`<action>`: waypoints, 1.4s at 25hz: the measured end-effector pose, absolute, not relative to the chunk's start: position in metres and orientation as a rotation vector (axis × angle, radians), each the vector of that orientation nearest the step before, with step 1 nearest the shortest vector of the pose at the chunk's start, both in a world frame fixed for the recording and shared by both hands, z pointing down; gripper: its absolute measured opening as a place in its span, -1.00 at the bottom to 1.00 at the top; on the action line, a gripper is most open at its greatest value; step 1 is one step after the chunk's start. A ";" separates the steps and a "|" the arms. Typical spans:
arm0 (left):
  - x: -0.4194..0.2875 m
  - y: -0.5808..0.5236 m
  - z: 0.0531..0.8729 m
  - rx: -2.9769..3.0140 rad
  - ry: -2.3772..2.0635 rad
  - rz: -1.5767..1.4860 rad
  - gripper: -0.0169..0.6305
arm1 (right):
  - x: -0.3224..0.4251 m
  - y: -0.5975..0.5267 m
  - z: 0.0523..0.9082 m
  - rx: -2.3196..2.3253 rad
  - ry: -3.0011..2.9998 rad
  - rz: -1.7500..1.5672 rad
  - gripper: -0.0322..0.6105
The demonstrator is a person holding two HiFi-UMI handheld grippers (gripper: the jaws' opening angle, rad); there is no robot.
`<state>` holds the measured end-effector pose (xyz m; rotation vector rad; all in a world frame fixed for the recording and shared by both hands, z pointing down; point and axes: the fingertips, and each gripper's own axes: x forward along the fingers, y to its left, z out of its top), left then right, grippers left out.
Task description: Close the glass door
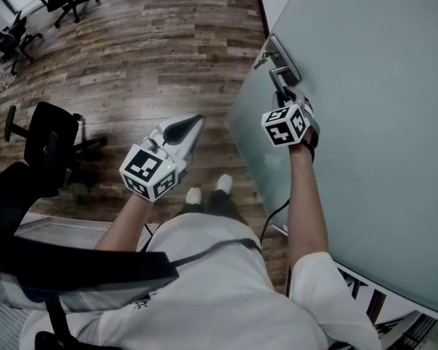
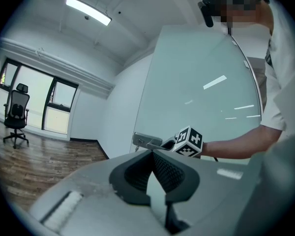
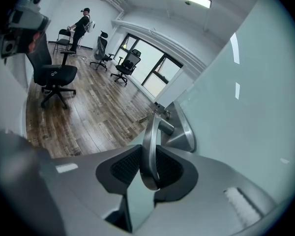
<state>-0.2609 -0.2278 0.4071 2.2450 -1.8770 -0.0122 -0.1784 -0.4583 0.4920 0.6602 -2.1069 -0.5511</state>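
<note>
- Nearest the camera, the person's white shirt is filling the bottom of the head view.
- The left gripper is hanging over the wood floor with its jaws pressed together on nothing.
- The right gripper is pinching the metal handle between its jaws.
- The handle is sitting near the edge of the glass door, which is standing on the person's right.
- A black chair is standing on the floor, well apart from the door.
</note>
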 end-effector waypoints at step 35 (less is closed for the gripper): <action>-0.127 -0.055 0.435 1.746 -2.263 -0.056 -0.94 | -0.204 -0.318 0.492 0.468 -2.235 -0.645 -0.62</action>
